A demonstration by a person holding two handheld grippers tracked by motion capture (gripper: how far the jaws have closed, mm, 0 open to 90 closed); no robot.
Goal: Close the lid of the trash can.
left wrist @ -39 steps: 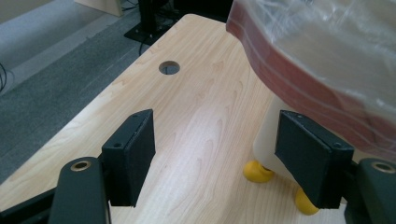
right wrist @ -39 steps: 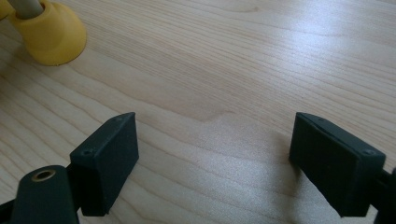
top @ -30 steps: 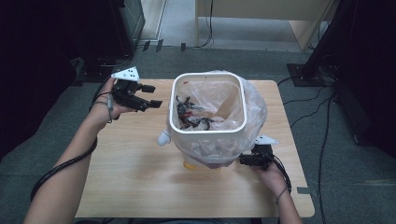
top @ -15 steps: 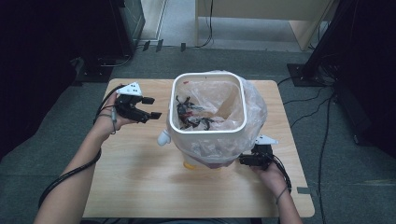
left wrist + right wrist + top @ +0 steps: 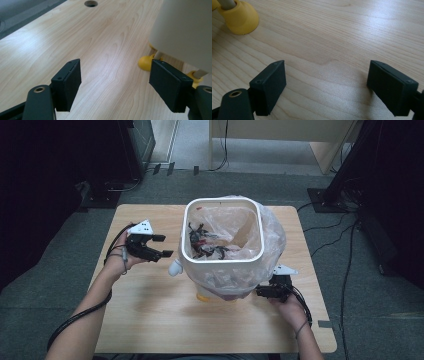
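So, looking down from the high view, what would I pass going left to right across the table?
Left gripper → small white knob on the bin's side → white bin lined with a plastic bag → right gripper.

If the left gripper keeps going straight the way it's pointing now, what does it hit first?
Probably the white bin: the open left gripper points at its side. In the left gripper view, the line slants down toward the table, so its yellow feet could come first.

Wood table [image 5: 150, 320] w/ white bin [image 5: 222, 270] on yellow feet [image 5: 146, 62].
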